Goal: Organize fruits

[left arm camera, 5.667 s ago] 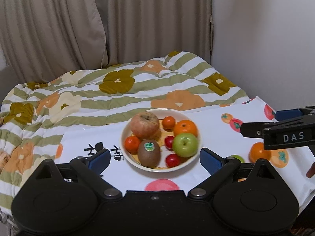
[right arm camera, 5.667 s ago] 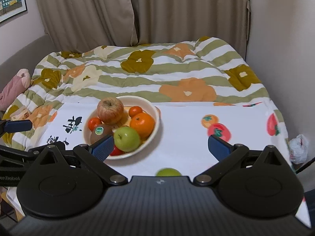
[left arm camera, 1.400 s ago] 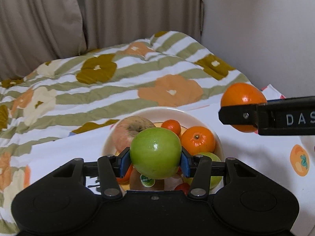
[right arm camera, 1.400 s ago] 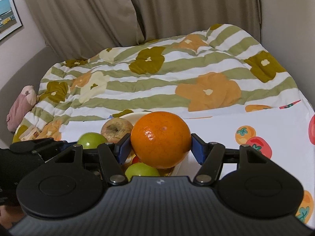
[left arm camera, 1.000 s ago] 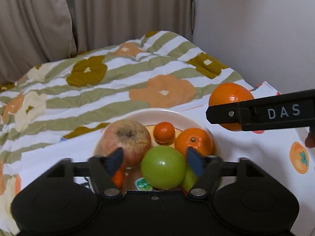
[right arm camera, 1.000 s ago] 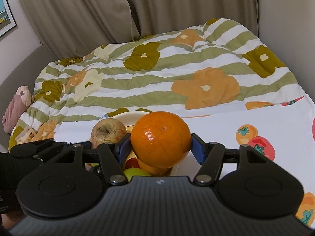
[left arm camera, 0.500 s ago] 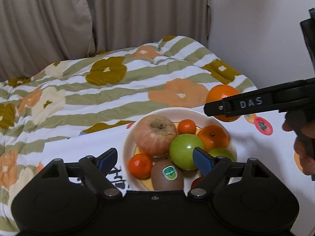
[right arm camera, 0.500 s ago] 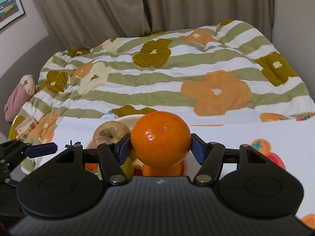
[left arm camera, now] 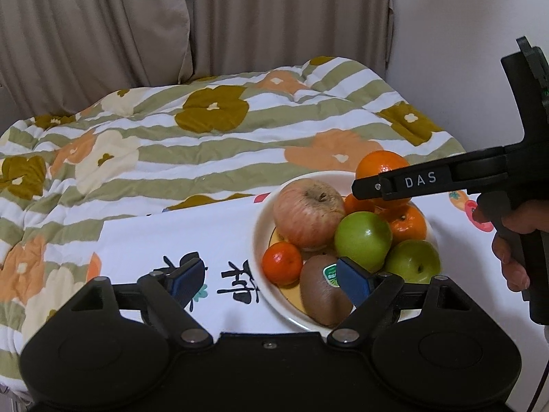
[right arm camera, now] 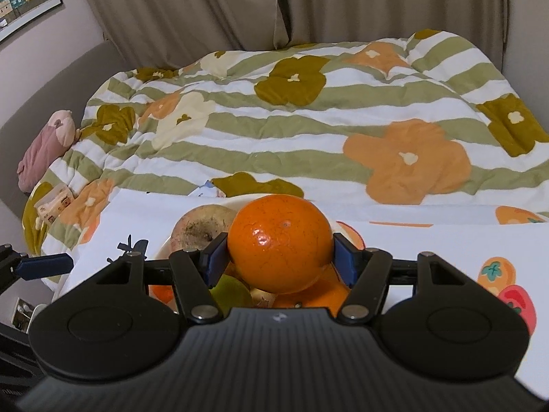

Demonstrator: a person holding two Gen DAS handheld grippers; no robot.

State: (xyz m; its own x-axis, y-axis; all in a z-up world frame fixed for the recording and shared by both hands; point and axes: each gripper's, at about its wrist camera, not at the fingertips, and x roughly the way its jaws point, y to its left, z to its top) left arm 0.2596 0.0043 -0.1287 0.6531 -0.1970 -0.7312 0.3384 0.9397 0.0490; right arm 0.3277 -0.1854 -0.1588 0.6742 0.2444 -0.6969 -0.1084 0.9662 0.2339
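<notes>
A white bowl (left arm camera: 262,218) holds a large reddish apple (left arm camera: 307,217), two green apples (left arm camera: 363,241), a kiwi (left arm camera: 320,292), oranges and small tangerines (left arm camera: 282,262). My left gripper (left arm camera: 271,279) is open and empty, low at the bowl's near left side. My right gripper (right arm camera: 278,257) is shut on an orange (right arm camera: 279,243) and holds it just above the fruit at the bowl's far right; it shows in the left wrist view (left arm camera: 381,168) too.
The bowl stands on a white cloth (left arm camera: 178,237) printed with fruit and black characters. Behind it lies a striped floral duvet (left arm camera: 206,137), with curtains (left arm camera: 240,24) and a wall (left arm camera: 463,51) beyond. A pink soft toy (right arm camera: 44,151) lies at the far left.
My left gripper let go of the green apple into the bowl, opened and drew back to the left. My right gripper carried the orange over the bowl and lower.
</notes>
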